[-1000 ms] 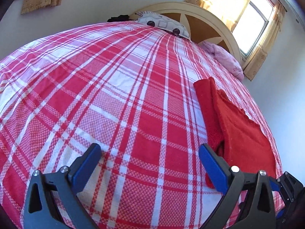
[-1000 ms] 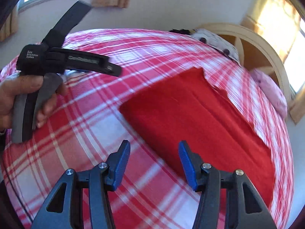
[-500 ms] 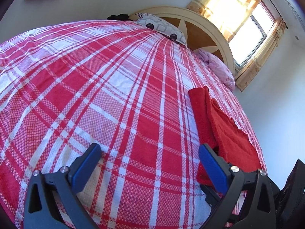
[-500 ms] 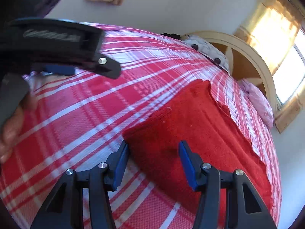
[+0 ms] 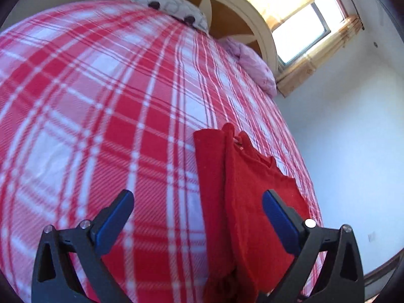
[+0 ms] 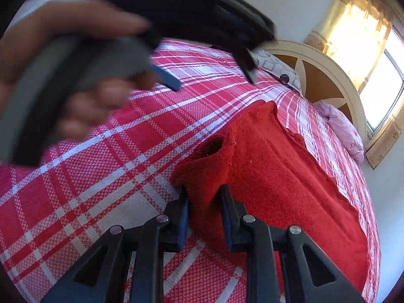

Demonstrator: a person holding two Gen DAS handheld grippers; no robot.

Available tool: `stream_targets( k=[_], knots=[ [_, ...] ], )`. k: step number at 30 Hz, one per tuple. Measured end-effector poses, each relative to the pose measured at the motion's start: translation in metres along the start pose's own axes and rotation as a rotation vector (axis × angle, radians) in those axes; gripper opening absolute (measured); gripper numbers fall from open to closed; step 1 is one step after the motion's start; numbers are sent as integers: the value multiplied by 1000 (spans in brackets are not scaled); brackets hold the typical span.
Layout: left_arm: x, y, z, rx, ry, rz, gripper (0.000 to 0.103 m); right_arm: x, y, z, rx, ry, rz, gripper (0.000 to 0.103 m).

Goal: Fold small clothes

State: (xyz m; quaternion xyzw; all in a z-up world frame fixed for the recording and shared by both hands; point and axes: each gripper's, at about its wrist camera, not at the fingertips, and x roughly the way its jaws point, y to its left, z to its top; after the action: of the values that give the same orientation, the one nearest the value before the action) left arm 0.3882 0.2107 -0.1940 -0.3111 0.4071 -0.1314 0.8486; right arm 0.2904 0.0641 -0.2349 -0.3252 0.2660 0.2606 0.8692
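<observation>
A red knitted garment lies on the red and white plaid bed. My right gripper is shut on its near left corner, which bunches up between the jaws. My left gripper is open and empty, hovering above the bed with the garment between and beyond its blue fingers. In the right wrist view the left gripper, held in a hand, passes blurred at upper left.
A cream arched headboard stands at the far end with a patterned pillow and a pink cloth. A curtained window is at upper right. The bed's right edge meets a white wall.
My right gripper has moved up to the garment's corner and shut on it. My left gripper has swung right, so the garment now lies between its fingers.
</observation>
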Motion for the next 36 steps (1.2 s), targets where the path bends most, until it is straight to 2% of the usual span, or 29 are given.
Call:
stream_targets(
  k=[4, 6, 8, 10, 12, 13, 14, 15, 16, 19, 24, 29, 36],
  knots=[
    [24, -13, 14, 38, 49, 5, 103, 1, 0, 0, 1, -6, 0, 23],
    [37, -24, 17, 93, 72, 41, 102, 1, 1, -1, 2, -7, 1, 23],
    [48, -28, 19, 131, 94, 79, 95, 1, 1, -1, 2, -9, 0, 23],
    [55, -30, 21, 161, 91, 107, 93, 1, 2, -1, 0, -11, -2, 23],
    [55, -32, 24, 178, 87, 116, 81, 1, 3, 0, -1, -12, -5, 23],
    [55, -30, 26, 168, 83, 109, 66, 0, 2, -2, -1, -14, -5, 23],
    [54, -26, 28, 142, 83, 88, 42, -1, 3, -2, 0, -15, -5, 23],
    [56, -20, 28, 104, 105, 43, 28, -1, 3, -3, 2, -16, -5, 23],
    [58, -15, 28, 72, 123, -1, 19, -1, 3, -3, 2, -16, -6, 23],
    [54, -13, 25, 72, 104, -9, 18, -3, 2, -3, 7, -19, -3, 23],
    [28, -11, 24, 6, 23, -115, 13, -12, -11, -6, 64, -57, 36, 13],
    [10, -9, 21, -36, -27, -179, 13, -23, -18, -5, 115, -106, 77, 11],
    [25, 35, 4, -220, -22, -213, 11, -19, -11, -3, 89, -87, 101, 10]
  ],
)
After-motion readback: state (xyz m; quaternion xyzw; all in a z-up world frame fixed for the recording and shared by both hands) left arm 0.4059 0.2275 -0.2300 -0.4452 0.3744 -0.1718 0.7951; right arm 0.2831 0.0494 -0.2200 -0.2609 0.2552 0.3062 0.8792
